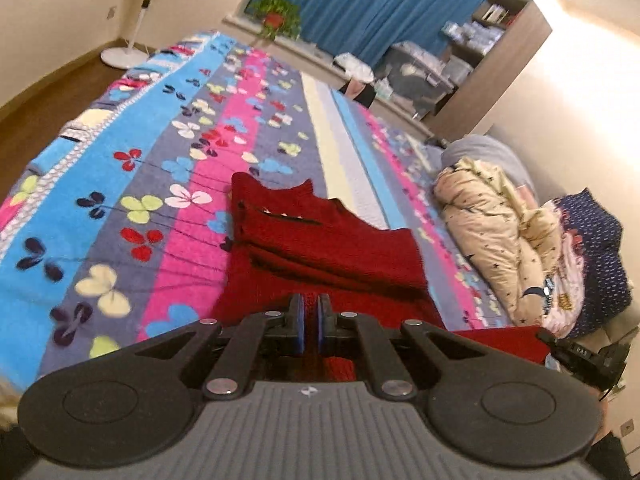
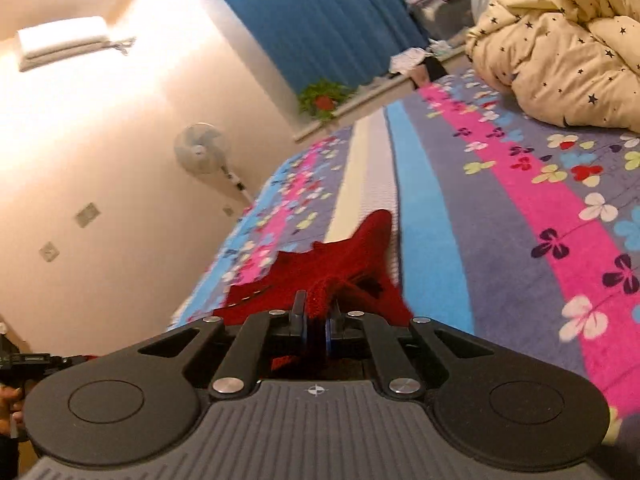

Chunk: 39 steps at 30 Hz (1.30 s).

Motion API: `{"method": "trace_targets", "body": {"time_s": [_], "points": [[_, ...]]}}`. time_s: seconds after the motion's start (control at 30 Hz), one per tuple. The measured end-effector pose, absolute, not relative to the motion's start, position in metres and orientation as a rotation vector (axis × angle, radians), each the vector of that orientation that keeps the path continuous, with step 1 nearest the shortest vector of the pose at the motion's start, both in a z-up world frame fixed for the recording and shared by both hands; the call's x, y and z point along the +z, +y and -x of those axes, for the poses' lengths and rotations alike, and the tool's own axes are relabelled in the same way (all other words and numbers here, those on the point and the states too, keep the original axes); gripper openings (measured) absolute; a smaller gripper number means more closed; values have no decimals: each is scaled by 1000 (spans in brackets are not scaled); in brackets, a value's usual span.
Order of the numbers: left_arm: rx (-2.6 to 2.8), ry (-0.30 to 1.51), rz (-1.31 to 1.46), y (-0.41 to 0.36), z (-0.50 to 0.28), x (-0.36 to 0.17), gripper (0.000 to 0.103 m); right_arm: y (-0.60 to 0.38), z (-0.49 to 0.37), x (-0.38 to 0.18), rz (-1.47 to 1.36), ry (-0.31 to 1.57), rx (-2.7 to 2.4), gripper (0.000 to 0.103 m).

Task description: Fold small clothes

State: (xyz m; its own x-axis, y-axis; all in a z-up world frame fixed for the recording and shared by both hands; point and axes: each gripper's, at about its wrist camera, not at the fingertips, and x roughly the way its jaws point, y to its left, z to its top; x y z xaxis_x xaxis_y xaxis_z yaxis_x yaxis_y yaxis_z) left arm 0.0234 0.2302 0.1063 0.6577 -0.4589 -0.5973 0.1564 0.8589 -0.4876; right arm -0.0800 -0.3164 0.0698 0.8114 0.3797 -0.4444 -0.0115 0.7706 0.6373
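A small dark red knitted garment (image 1: 320, 240) lies partly folded on the flowered bedspread (image 1: 160, 152), its near edge raised. My left gripper (image 1: 311, 308) is shut on the near hem of the red garment, with red fabric between the blue pads. In the right wrist view the same red garment (image 2: 340, 264) stretches away across the bedspread (image 2: 500, 220). My right gripper (image 2: 318, 308) is shut on a bunched edge of it. The right gripper's body shows at the lower right of the left wrist view (image 1: 580, 354), beside a lifted red flap.
A cream star-print quilt (image 1: 492, 232) and a dark blue patterned bundle (image 1: 592, 248) are piled at the right side of the bed. A standing fan (image 2: 200, 152), a potted plant (image 1: 276, 16) on the sill and blue curtains (image 1: 360, 4) lie beyond the bed.
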Motion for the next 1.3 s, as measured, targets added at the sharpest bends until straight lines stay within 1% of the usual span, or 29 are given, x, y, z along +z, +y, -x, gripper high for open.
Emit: {"method": "trace_targets", "body": {"time_s": [0.13,0.27,0.3,0.37,0.4,0.43,0.47,0.5,0.57,0.6,0.63,0.7,0.77,0.8,0.83,0.87,0.9,0.93,1.07,1.13,1.23,1.3], "points": [[-260,843,415,226,-103,67,6,-308,9,47,-614,693,200,6],[-173,864,415,233,-171,32,7,-318,-66,3,-655,807,100,6],[-157,857,427,238,-184,21,5,-319,-79,-9,-653,828,72,6],[-51,858,396,251,-201,-6,5,-316,-99,-37,-623,877,14,6],[10,909,396,260,-207,-19,5,-314,-103,-54,-623,919,-28,6],[62,958,455,272,-211,-27,4,-313,-108,-69,-626,989,-76,9],[54,933,529,280,-210,-27,4,-314,-113,-76,-651,1025,-113,11],[26,899,576,285,-208,-24,5,-317,-114,-75,-681,999,-123,15],[-11,877,560,281,-206,-21,7,-319,-113,-64,-654,919,-130,18],[-31,883,529,275,-206,-21,10,-319,-113,-61,-628,896,-146,22],[-56,895,496,267,-207,-21,15,-322,-112,-59,-623,883,-165,24],[-100,908,436,252,-209,-22,19,-329,-108,-58,-652,865,-188,24],[-138,901,393,239,-209,-20,26,-334,-104,-58,-671,860,-186,25],[-158,895,382,234,-210,-19,32,-337,-106,-59,-675,864,-179,29],[-180,889,376,227,-209,-18,37,-337,-104,-60,-678,874,-161,35],[-196,883,371,221,-211,-20,39,-343,-105,-62,-681,884,-142,38],[-207,876,366,216,-211,-19,43,-342,-103,-61,-680,892,-127,42],[-214,869,361,212,-211,-18,48,-341,-102,-60,-674,893,-117,44],[-245,856,335,193,-218,-15,56,-345,-90,-49,-686,864,-100,49],[-248,855,296,183,-223,-17,65,-347,-85,-50,-712,862,-98,52],[-234,864,231,171,-230,-21,66,-346,-85,-59,-731,918,-50,52],[-213,869,202,167,-234,-24,66,-338,-86,-59,-694,952,-1,52]]}}
